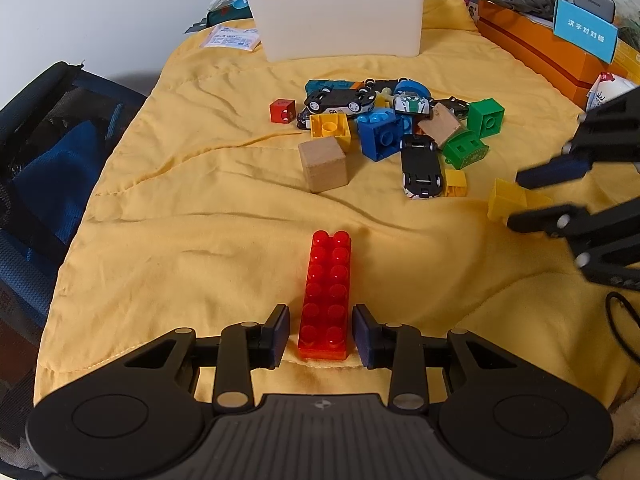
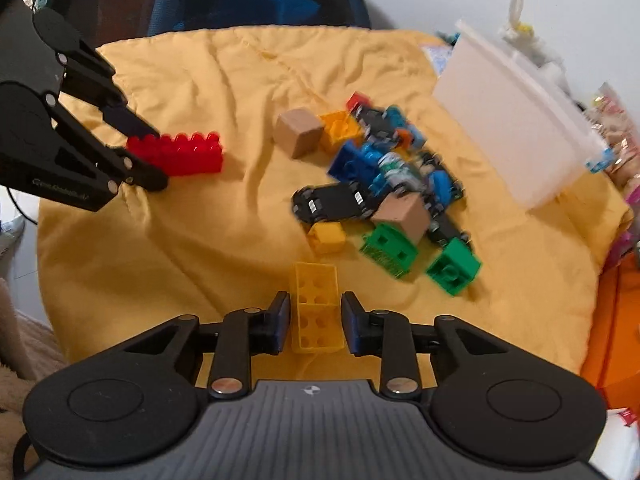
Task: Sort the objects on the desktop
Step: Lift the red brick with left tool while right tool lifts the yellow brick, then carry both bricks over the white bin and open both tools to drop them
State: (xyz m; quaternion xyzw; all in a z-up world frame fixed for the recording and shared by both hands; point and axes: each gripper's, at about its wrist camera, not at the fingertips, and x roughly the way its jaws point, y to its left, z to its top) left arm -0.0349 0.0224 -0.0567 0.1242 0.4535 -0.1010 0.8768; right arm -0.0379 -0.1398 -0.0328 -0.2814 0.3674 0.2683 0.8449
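A long red studded brick (image 1: 326, 276) lies on the yellow cloth (image 1: 192, 220) between the fingers of my left gripper (image 1: 321, 314). Slim gaps show on both sides, so that gripper is open. The right wrist view shows the same brick (image 2: 188, 156) in the left gripper (image 2: 158, 158). A yellow brick (image 2: 316, 280) lies studs-down on the cloth between the pads of my right gripper (image 2: 315, 302), which is open with narrow gaps. The left wrist view has that gripper (image 1: 516, 200) at the right edge, straddling the yellow brick (image 1: 500, 202).
A pile of toy cars and blue, green and yellow bricks (image 1: 400, 120) sits mid-cloth, with a wooden cube (image 1: 323, 164) and a small red cube (image 1: 282, 111) at its left. A white bin (image 1: 340, 20) stands behind it. An orange box (image 1: 540, 52) borders the right, a dark chair (image 1: 40, 160) the left.
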